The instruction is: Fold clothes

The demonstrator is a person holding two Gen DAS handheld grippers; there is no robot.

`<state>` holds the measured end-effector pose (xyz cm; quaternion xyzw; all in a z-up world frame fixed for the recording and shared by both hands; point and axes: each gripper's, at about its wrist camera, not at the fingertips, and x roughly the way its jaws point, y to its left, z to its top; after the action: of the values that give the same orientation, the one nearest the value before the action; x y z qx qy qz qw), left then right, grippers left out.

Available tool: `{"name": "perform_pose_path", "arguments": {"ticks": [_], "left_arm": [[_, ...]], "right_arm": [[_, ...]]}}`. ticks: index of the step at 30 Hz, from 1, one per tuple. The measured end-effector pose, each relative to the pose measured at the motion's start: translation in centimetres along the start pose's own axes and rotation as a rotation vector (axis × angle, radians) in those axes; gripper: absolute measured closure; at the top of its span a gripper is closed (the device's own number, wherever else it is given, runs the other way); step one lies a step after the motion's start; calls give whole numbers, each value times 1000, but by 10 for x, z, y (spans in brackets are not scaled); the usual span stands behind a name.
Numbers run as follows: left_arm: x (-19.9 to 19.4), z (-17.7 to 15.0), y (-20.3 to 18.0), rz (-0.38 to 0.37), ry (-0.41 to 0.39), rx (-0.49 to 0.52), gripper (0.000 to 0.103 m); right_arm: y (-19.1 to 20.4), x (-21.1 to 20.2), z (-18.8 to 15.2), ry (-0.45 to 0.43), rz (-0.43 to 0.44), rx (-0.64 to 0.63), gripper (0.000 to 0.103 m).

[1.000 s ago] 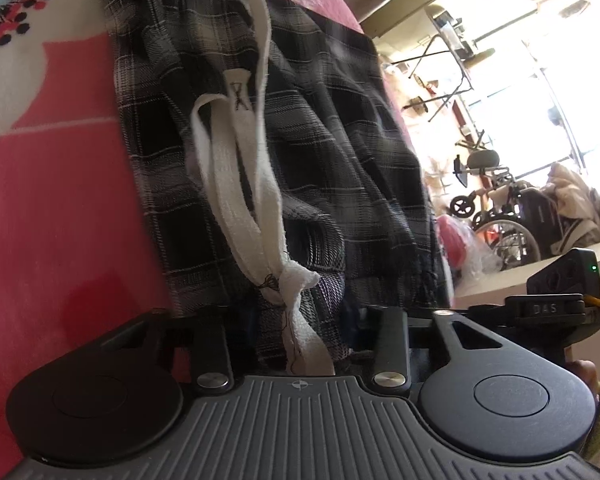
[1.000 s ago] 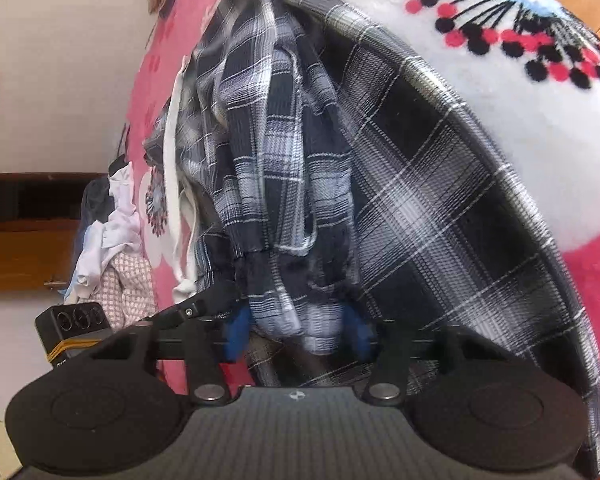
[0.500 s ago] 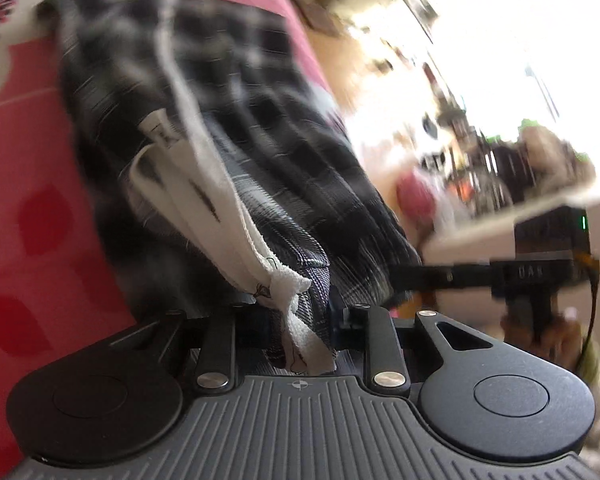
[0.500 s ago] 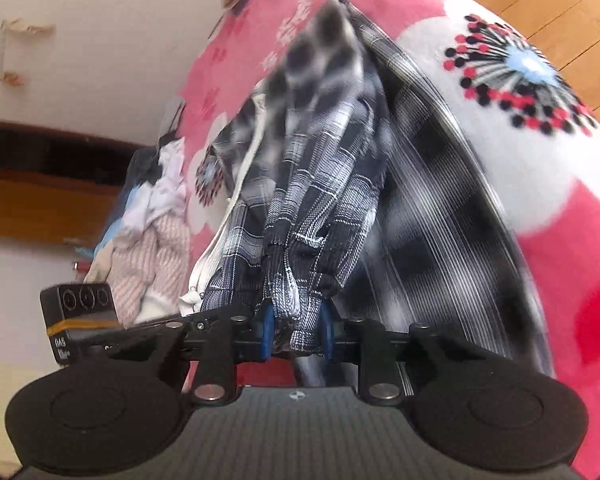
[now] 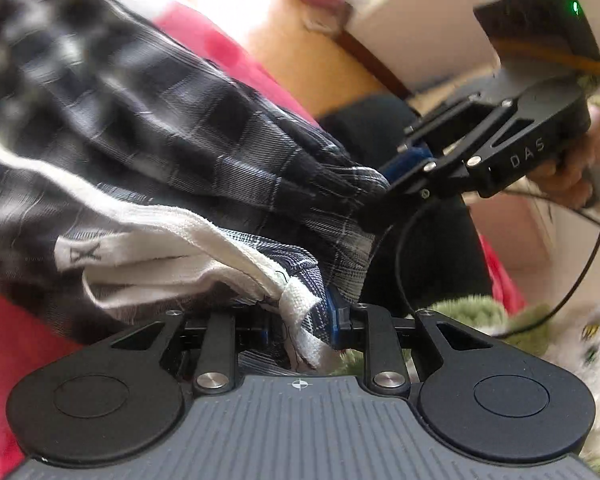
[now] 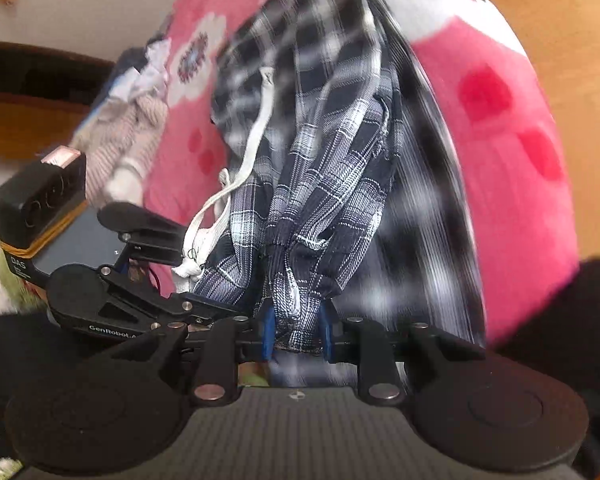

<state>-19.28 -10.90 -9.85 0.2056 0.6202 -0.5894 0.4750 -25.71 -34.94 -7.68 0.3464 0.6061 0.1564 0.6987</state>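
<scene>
Dark plaid trousers (image 5: 172, 128) (image 6: 340, 184) with a white drawstring (image 5: 188, 236) (image 6: 244, 160) hang stretched above the pink flowered blanket (image 5: 16, 344) (image 6: 496, 104). My left gripper (image 5: 300, 320) is shut on the waistband beside the knotted drawstring. My right gripper (image 6: 296, 336) is shut on a bunched fold of the same waistband. Each gripper shows in the other's view: the right gripper (image 5: 404, 164) holds the cloth at the upper right, and the left gripper (image 6: 196, 304) grips it at the lower left.
A pile of other clothes (image 6: 136, 116) lies on the blanket at the upper left in the right wrist view. A person's hand (image 5: 572, 172) holds the right gripper's handle. Wooden floor (image 6: 560, 8) lies beyond the blanket's edge.
Both grippers have lifted and pulled the waistband back off the blanket, and they now stand closer together. The right gripper's fingers closed tighter on the fold. The cloth is blurred with motion.
</scene>
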Motion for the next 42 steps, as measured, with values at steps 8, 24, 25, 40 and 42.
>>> {"name": "perform_pose_path", "arguments": {"ticks": [8, 24, 25, 40, 42], "left_arm": [[33, 3, 6, -24, 61, -1, 79], [47, -8, 17, -53, 108, -23, 68], [47, -8, 19, -52, 118, -27, 65], [-49, -3, 12, 26, -132, 110, 42], [-40, -3, 10, 43, -178, 112, 42]], "right_arm": [[-4, 9, -25, 61, -103, -70, 79], [-20, 23, -32, 181, -218, -120, 77], [-21, 26, -32, 193, -238, -118, 75], [37, -28, -28, -51, -313, -419, 66], [43, -20, -24, -44, -250, -471, 68]]}}
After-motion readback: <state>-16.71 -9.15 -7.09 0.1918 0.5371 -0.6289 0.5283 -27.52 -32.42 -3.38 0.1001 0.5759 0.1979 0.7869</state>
